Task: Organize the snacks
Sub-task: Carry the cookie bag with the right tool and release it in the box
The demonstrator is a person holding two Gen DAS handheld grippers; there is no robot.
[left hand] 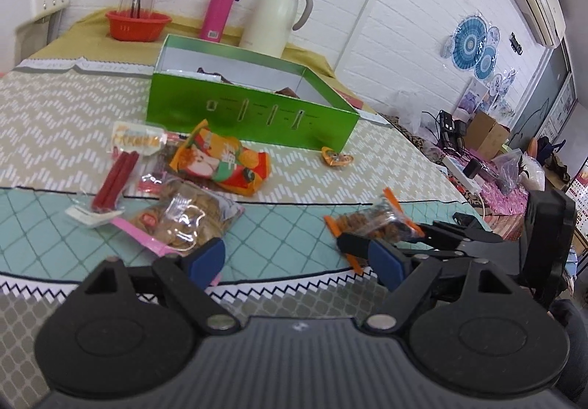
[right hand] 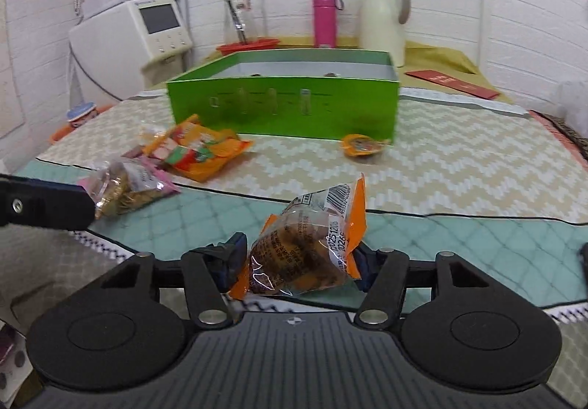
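Note:
A clear snack pack with orange ends (right hand: 305, 251) lies on the teal mat. It sits between the fingers of my right gripper (right hand: 298, 258), whose blue pads stand at its two ends without squeezing it. The same pack (left hand: 375, 221) and right gripper (left hand: 400, 234) show at the right of the left wrist view. My left gripper (left hand: 294, 258) is open and empty, its left pad beside a cookie bag (left hand: 183, 221) with a pink edge. The green box (left hand: 253, 115) stands open behind, with dark items inside. An orange-red snack bag (left hand: 220, 162) and a small orange pack (left hand: 335, 159) lie in front of it.
A pack of red sticks (left hand: 114, 181) lies left of the cookie bag. At the back stand a cream jug (left hand: 275, 15), a pink bottle (left hand: 218, 10) and a red basket (left hand: 137, 25) holding a glass carafe. A white appliance (right hand: 158, 23) stands at the left, and a red envelope (right hand: 452, 83) lies at the right.

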